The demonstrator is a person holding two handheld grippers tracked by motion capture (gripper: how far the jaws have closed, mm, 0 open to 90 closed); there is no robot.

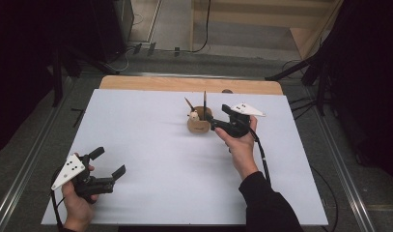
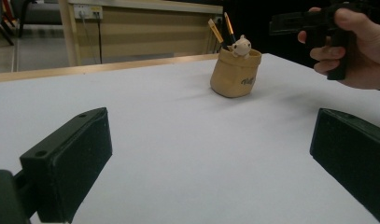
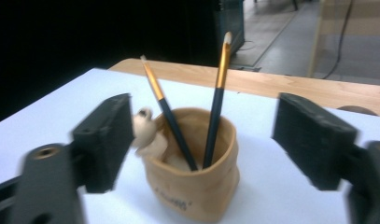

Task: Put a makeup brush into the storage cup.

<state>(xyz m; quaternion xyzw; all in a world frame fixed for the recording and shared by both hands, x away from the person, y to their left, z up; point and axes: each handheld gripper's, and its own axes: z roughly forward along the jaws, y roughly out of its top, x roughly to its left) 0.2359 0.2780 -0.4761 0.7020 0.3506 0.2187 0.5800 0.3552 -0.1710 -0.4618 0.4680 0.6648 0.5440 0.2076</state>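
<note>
Where it sits upright, the tan pouch (soft, wrinkled) holds 2 brushes.

A tan pouch stands on the white table.

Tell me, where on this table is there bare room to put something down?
Almost everywhere: the white table lies bare between the left gripper and the tan pen pouch, and along the far wooden edge. It is crowded only around the pouch, where the open right gripper hovers.
</note>
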